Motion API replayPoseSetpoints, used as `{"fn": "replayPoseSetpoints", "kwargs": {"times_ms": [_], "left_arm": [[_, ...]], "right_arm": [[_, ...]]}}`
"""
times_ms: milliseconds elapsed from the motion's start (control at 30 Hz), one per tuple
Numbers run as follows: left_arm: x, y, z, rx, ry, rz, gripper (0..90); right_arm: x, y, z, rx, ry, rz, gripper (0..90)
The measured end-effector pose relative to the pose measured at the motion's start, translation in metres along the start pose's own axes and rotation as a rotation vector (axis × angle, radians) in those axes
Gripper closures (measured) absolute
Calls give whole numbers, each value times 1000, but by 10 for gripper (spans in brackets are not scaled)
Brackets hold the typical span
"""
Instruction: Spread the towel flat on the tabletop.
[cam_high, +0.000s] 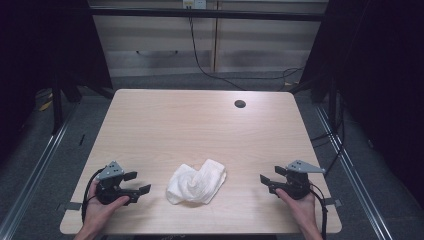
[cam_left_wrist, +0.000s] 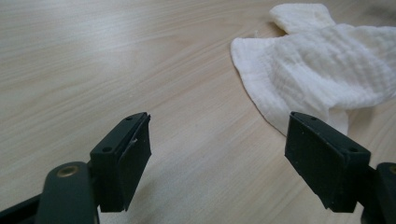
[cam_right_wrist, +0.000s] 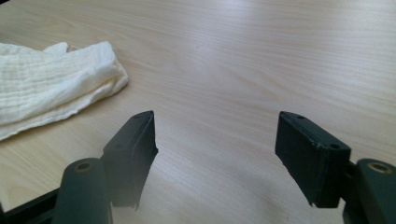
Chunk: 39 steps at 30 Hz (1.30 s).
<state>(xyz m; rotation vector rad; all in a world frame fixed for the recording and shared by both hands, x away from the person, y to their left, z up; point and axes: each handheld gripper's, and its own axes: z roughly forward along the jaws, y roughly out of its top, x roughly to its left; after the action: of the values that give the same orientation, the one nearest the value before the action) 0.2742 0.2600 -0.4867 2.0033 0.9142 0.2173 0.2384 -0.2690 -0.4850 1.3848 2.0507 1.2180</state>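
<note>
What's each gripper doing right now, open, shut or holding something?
Left gripper: open, empty, short of the white cloth.
Right gripper: open, empty, apart from the cloth on its other side.

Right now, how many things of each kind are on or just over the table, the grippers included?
White cloth, crumpled, between the two grippers: 1
Grippers, both open and empty: 2, the left gripper and the right gripper
Round dark hole near the far edge of the table: 1
Total: 4
</note>
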Motion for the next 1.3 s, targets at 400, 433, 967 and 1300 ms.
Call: {"fn": "replayPoseSetpoints", "kwargs": {"times_ms": [400,433,967,1300], "left_arm": [[5,3,2,-23,-42,-57,268],[4,3,2,-18,-52,-58,275],[-1,5,-1,-23,-58,-8,266],[-3,4,-1,-10,-42,14,272]], "right_arm": [[15,1,8,67,83,-50,343],[17,2,10,85,100,-54,335],[61,20,28,124,321,-173,391],[97,49,48,119,423,-253,501]]}}
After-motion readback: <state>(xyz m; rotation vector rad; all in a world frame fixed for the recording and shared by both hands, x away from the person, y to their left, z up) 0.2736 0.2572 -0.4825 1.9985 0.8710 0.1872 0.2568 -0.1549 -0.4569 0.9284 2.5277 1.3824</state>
